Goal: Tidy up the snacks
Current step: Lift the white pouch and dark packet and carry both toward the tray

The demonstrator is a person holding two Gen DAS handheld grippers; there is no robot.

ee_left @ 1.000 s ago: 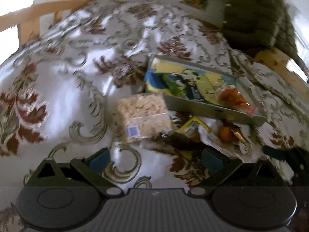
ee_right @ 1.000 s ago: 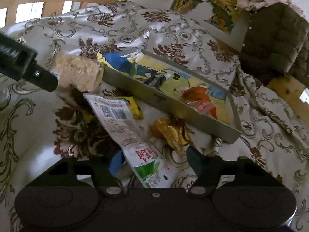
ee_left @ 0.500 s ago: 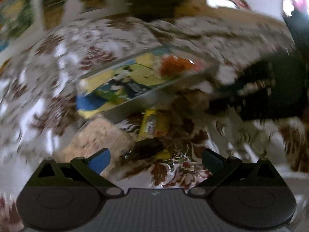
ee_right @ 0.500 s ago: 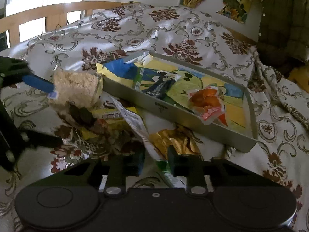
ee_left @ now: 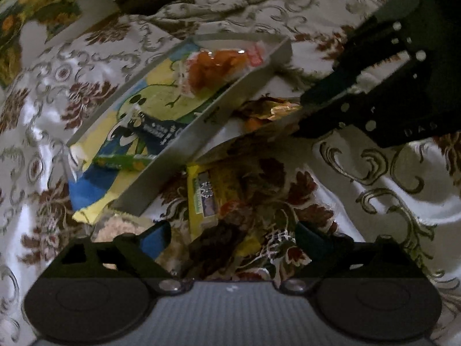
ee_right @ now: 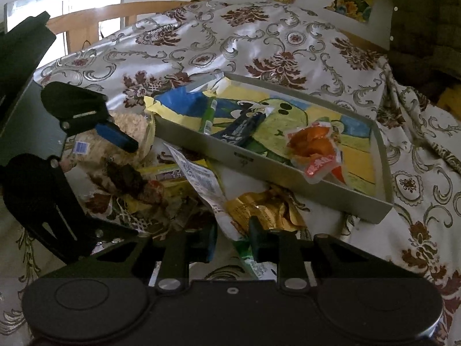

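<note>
My right gripper [ee_right: 232,240] is shut on the near end of a long white and green snack packet [ee_right: 201,178], which runs back towards the grey tray [ee_right: 288,184]. In the tray lie an orange snack pack [ee_right: 314,144], a green stick [ee_right: 209,115] and a dark blue packet [ee_right: 242,128]. My left gripper [ee_left: 233,238] points down over a dark brown snack [ee_left: 216,239] and a yellow packet [ee_left: 207,193]. Its jaws are closing, with both lying between them untouched. A rice cracker pack [ee_right: 129,127] sits by its blue-padded finger [ee_right: 115,137].
A crumpled gold wrapper [ee_right: 259,210] lies against the tray's near wall. Everything rests on a rumpled floral cloth [ee_right: 259,43]. A wooden rail [ee_right: 115,14] runs behind at the left, and a dark green quilted garment [ee_right: 426,28] hangs at the back right.
The right gripper has shut on the white and green packet. The left gripper has rolled and swung from the rice cracker pack to over the yellow packet and the dark snack.
</note>
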